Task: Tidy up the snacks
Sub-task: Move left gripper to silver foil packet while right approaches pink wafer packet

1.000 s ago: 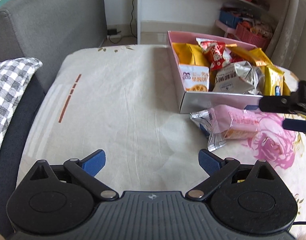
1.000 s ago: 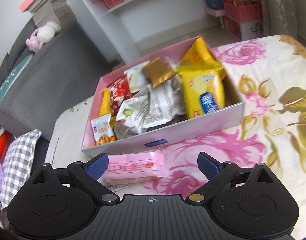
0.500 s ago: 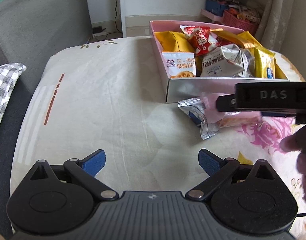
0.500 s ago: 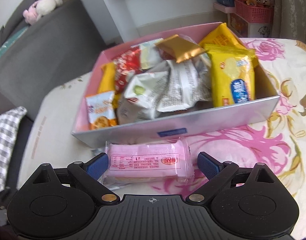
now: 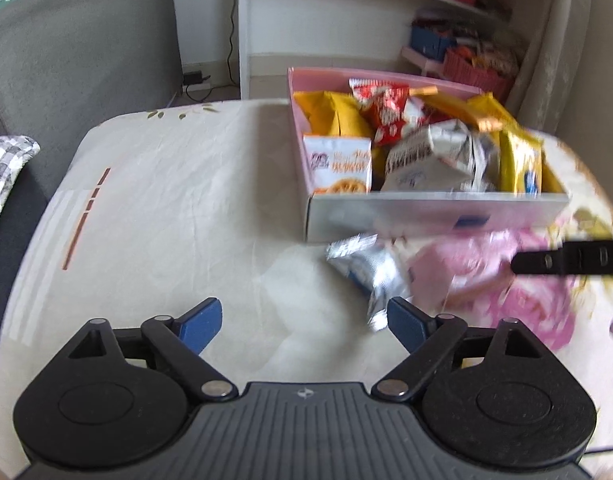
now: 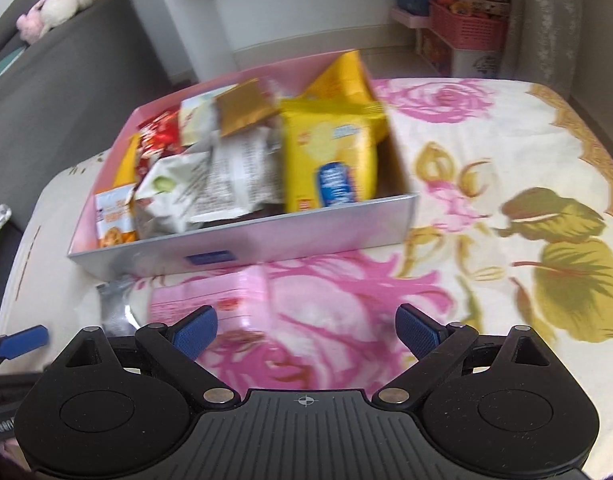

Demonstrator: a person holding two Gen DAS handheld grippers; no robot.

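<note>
Now the right gripper [image 6: 304,328] has swung rightward, wide open, so the pink wafer packet [image 6: 210,300] lies off-centre by its left pad, before the pink snack box [image 6: 242,254]; the empty left gripper [image 5: 304,322] is closing; regrasp needs recentring

left gripper [image 5: 302,322]: tilted downward, jaws closing, nothing between them
right gripper [image 6: 306,328]: tilted downward, jaws wide apart

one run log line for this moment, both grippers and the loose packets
left gripper: closing, nothing between | right gripper: open over pink packet, not gripped | silver packet: loose beside it | box: full
</note>
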